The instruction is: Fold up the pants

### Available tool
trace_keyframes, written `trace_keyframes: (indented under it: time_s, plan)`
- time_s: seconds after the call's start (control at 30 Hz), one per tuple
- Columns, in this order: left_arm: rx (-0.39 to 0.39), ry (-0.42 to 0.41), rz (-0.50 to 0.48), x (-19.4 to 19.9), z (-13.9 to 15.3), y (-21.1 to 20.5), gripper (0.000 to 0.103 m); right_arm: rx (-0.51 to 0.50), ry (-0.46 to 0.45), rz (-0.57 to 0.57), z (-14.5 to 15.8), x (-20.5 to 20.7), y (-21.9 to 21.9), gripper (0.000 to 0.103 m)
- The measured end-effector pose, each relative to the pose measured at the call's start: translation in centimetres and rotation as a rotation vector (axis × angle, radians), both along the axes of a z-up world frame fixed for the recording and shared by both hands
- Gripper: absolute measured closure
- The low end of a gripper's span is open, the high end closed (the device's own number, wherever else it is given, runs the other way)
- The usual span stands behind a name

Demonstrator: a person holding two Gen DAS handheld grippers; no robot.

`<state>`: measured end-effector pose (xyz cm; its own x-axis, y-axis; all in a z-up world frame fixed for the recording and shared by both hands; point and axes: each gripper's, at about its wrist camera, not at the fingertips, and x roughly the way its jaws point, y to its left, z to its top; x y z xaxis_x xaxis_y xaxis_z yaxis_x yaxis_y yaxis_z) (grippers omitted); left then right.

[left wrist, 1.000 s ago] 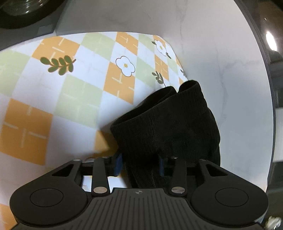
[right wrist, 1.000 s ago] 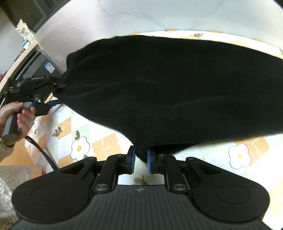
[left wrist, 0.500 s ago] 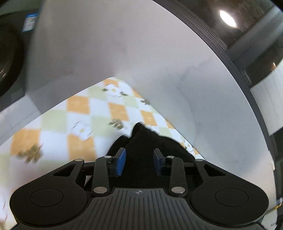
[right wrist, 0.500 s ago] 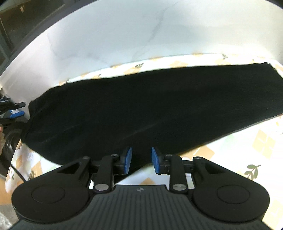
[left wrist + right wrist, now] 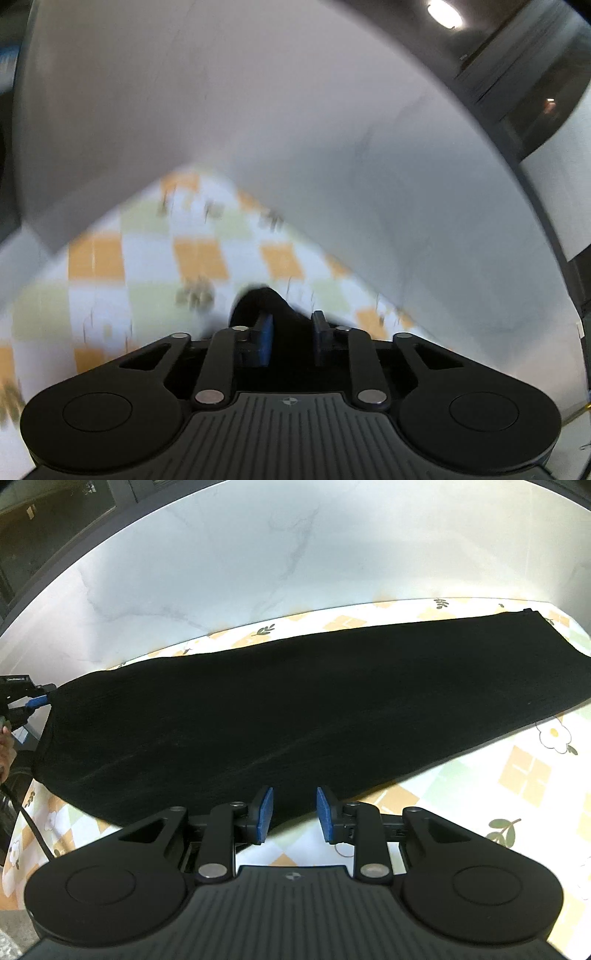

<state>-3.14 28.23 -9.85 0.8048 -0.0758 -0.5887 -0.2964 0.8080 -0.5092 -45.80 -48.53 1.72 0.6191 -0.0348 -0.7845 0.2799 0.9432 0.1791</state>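
Observation:
The black pants (image 5: 295,701) lie stretched in a long band across the checked tablecloth (image 5: 517,775). My right gripper (image 5: 291,805) hovers over their near edge, open, its blue pads apart and pressing nothing. At the far left my left gripper (image 5: 35,701) meets the pants' end. In the blurred left wrist view that gripper (image 5: 291,321) has its jaws closing, with a bunch of black pants fabric (image 5: 258,299) filling the gap between the pads.
The tablecloth (image 5: 147,266) covers part of a white marble table (image 5: 221,572) with a dark rim. A person's hand (image 5: 5,746) and a black cable (image 5: 33,830) are at the left edge. A dark room lies beyond the table.
The right gripper let go of the pants' edge, opened a little and drew back. The left gripper's jaws narrowed on the pants' end while it rose and rolled.

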Motion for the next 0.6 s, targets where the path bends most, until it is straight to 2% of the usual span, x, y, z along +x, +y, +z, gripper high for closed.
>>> trace_keyframes:
  time_s: [0.1, 0.17, 0.23, 0.27, 0.3, 0.37, 0.5, 0.6]
  plan:
    - [-0.039, 0.052, 0.084, 2.2, -1.5, 1.5, 0.085, -0.016, 0.008, -0.002, 0.0, 0.0, 0.2, 0.075]
    - [-0.002, 0.085, 0.114, 3.2, -2.8, 1.5, 0.084, -0.018, 0.012, 0.006, 0.0, -0.3, 0.3, 0.075]
    - [0.011, 0.102, 0.124, 3.7, -3.5, 1.2, 0.080, -0.024, 0.021, 0.002, 0.0, -0.6, 0.2, 0.074]
    - [0.018, 0.103, 0.133, 3.8, -3.5, 1.2, 0.076, -0.021, 0.024, -0.007, -0.1, -0.8, 0.0, 0.074]
    - [0.016, 0.104, 0.143, 3.8, -3.4, 1.3, 0.067, -0.016, 0.026, -0.021, -0.2, -1.0, -0.2, 0.074]
    - [0.008, 0.116, 0.176, 3.4, -2.8, 1.4, 0.048, -0.005, 0.028, -0.044, -0.6, -1.2, -0.7, 0.074]
    - [0.049, 0.069, 0.170, 1.3, -0.3, 1.3, 0.045, 0.007, 0.042, -0.068, -1.8, -0.6, -1.6, 0.073]
    - [0.100, 0.025, 0.129, -0.7, 2.4, -0.7, 0.043, 0.007, 0.036, -0.060, -2.2, 0.5, -2.2, 0.073]
